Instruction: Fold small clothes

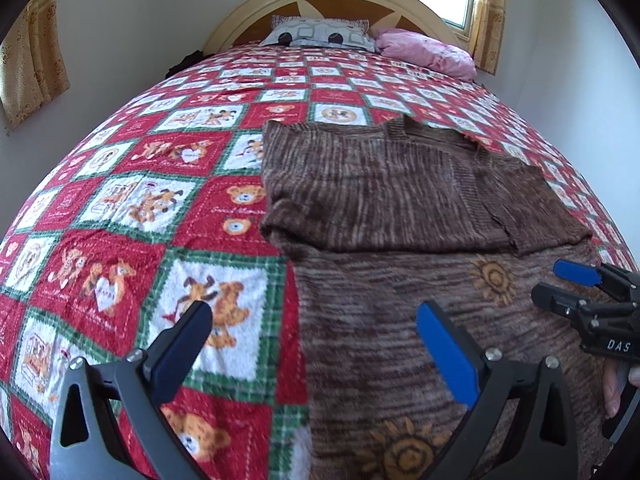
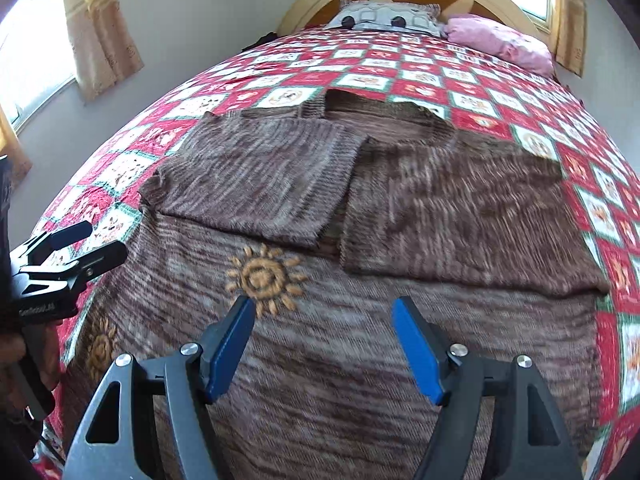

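A brown striped knit sweater (image 1: 400, 320) with orange sun motifs lies flat on the bed; it also shows in the right wrist view (image 2: 340, 360). Both sleeves are folded across its chest (image 2: 264, 184), (image 2: 460, 216). My left gripper (image 1: 316, 328) is open and empty, hovering over the sweater's left lower edge. My right gripper (image 2: 324, 320) is open and empty above the sweater's lower body. Each gripper shows in the other's view: the right one (image 1: 568, 284), the left one (image 2: 92, 244).
The bed is covered by a red, white and green teddy-bear quilt (image 1: 168, 208). A grey patterned pillow (image 1: 320, 34) and a pink pillow (image 1: 428, 52) lie at the headboard. Walls and curtained windows surround the bed.
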`<state>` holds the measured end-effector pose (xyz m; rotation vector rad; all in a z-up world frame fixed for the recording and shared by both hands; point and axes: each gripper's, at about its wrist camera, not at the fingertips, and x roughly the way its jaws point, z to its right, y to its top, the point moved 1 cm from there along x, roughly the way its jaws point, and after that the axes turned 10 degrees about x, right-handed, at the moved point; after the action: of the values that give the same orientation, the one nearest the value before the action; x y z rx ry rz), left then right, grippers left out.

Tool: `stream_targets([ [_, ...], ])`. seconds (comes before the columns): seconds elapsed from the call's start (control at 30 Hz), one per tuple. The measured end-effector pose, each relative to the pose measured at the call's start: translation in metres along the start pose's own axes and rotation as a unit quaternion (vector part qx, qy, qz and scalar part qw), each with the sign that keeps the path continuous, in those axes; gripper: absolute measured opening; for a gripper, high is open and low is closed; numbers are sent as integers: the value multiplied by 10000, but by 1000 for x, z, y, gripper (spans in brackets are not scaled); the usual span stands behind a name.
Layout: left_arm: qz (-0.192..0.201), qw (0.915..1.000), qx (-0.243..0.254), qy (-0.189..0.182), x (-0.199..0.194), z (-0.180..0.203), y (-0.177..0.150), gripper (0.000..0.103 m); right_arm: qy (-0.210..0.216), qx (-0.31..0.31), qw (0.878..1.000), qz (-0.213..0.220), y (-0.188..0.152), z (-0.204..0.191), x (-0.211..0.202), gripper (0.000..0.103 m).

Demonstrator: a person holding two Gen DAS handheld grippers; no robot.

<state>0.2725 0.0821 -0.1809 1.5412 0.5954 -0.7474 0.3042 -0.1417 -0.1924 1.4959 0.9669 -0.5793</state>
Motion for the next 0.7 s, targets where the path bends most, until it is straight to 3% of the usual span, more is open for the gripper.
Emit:
stream_targets([
  [0.7, 347, 9977, 533, -238, -66, 54, -38, 103, -34, 531, 9979, 360, -66, 46, -81, 72],
])
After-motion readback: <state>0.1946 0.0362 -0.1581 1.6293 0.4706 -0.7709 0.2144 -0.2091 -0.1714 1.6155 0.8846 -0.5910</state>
